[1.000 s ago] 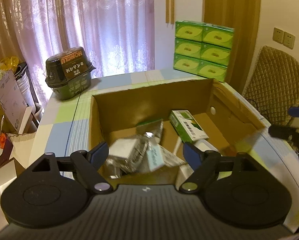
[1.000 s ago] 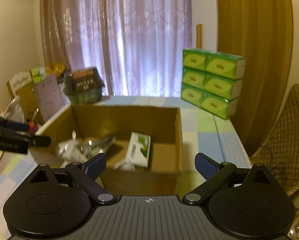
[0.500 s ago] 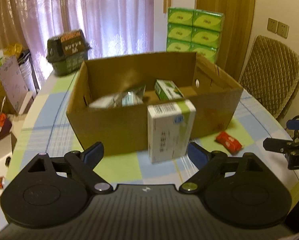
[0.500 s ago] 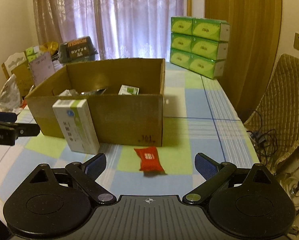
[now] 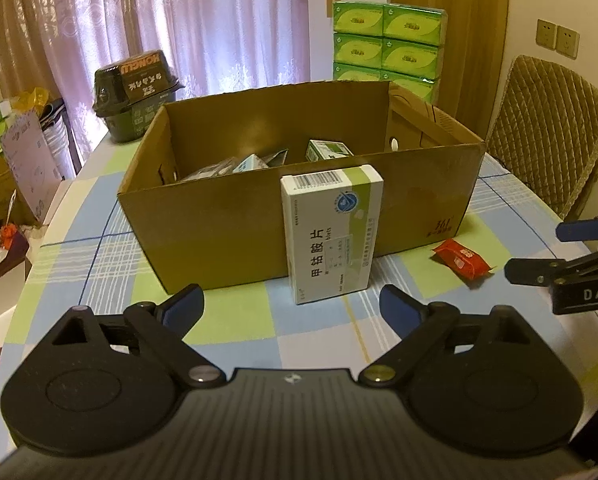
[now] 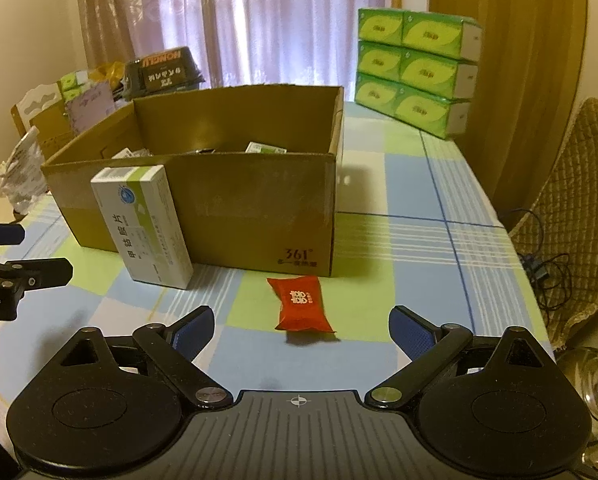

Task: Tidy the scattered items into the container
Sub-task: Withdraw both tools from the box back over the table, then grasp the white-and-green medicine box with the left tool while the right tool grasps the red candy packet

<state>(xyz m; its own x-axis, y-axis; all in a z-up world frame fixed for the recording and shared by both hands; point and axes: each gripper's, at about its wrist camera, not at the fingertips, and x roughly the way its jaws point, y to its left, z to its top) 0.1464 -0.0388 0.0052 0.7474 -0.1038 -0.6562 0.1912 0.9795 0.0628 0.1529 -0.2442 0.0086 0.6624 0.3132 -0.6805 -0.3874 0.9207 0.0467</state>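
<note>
- The left gripper hovered low near the surface's near edge, jaws spread wide and holding nothing, aimed at the white-and-green medicine box.
- That medicine box stood upright on the checked surface, touching or just short of the cardboard box front wall; a glancing jaw could probably topple it flat.
- The cardboard box already held several packets and sat mid-surface.
- The red packet lay flat just before the box's front right corner; thin and slippery-looking, it might slide from a shallow pinch.
- The right gripper faced it, jaws wide apart and empty.
</note>
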